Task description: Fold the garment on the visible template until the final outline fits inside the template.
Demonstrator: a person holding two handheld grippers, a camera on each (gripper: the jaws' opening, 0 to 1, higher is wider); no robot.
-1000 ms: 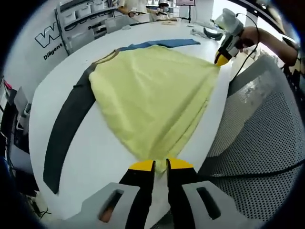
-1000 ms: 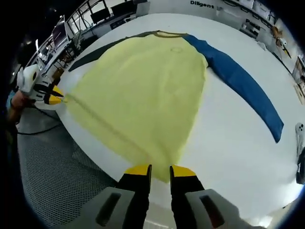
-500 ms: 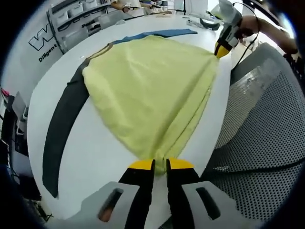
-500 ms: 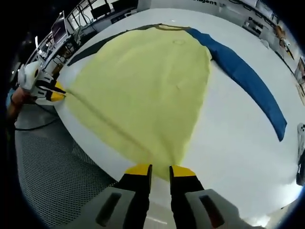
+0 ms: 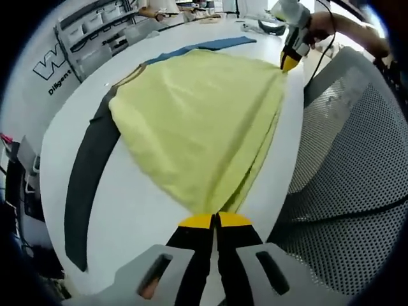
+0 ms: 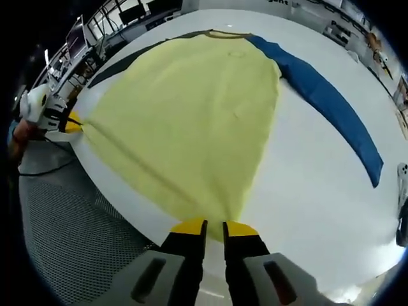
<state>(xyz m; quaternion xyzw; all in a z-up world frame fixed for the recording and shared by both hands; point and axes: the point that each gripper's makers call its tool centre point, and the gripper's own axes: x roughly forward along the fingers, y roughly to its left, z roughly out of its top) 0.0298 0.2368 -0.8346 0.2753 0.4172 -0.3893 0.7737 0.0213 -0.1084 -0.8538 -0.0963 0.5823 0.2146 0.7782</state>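
Note:
A yellow garment (image 5: pixel 197 115) (image 6: pixel 191 108) lies spread on the white round table (image 5: pixel 127 217) (image 6: pixel 306 210). It has one dark grey sleeve (image 5: pixel 86 185) (image 6: pixel 121 67) and one blue sleeve (image 5: pixel 210 44) (image 6: pixel 325 102), both stretched out flat. My left gripper (image 5: pixel 215 221) is shut on one hem corner at the table's edge, and it appears far left in the right gripper view (image 6: pixel 70 121). My right gripper (image 6: pixel 215 227) sits at the other hem corner, its jaws a narrow gap apart around the cloth. In the left gripper view it (image 5: pixel 288 62) is small at the upper right. The hem runs taut between the two.
A grey perforated mesh surface (image 5: pixel 344 178) (image 6: pixel 70 236) lies just off the table's edge under the hem. Shelving with bins (image 5: pixel 102 25) stands behind the table. A person's hand (image 5: pixel 325 25) holds the right gripper. Small dark objects (image 6: pixel 400 210) sit at the table's far right.
My left gripper's jaws have closed onto the hem corner. The right gripper's jaws have narrowed around the other corner. Both views shifted slightly closer to the cloth.

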